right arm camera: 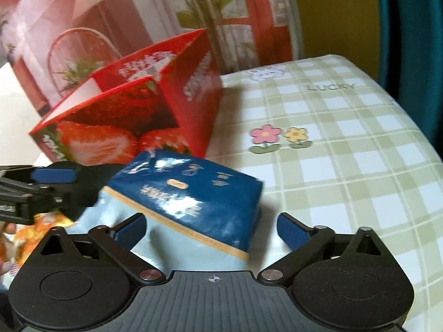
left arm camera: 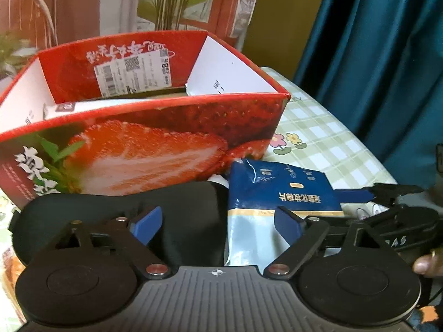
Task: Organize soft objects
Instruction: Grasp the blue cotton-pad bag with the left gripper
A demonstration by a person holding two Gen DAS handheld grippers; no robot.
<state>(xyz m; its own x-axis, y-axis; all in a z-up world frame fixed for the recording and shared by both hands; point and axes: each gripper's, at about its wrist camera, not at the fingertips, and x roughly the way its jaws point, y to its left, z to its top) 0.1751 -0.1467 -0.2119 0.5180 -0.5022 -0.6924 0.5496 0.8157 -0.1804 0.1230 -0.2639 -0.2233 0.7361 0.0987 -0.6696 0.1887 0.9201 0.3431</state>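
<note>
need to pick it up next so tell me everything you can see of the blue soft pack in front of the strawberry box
The blue soft pack is a glossy plastic-wrapped bundle: dark blue upper part with white lettering and a small gold oval, a tan stripe, pale blue lower part. It looks puffy and crinkled, lying tilted on the green checked cloth, just before the strawberry box. The black item lies beside it. The pack lies between the right gripper's open jaws, unpressed.

Teal curtain [left arm camera: 382,55], mustard wall [left arm camera: 279,8] — checked tablecloth [right arm camera: 346,144], perhaps a printed backdrop [right arm camera: 133,13] behind.
</note>
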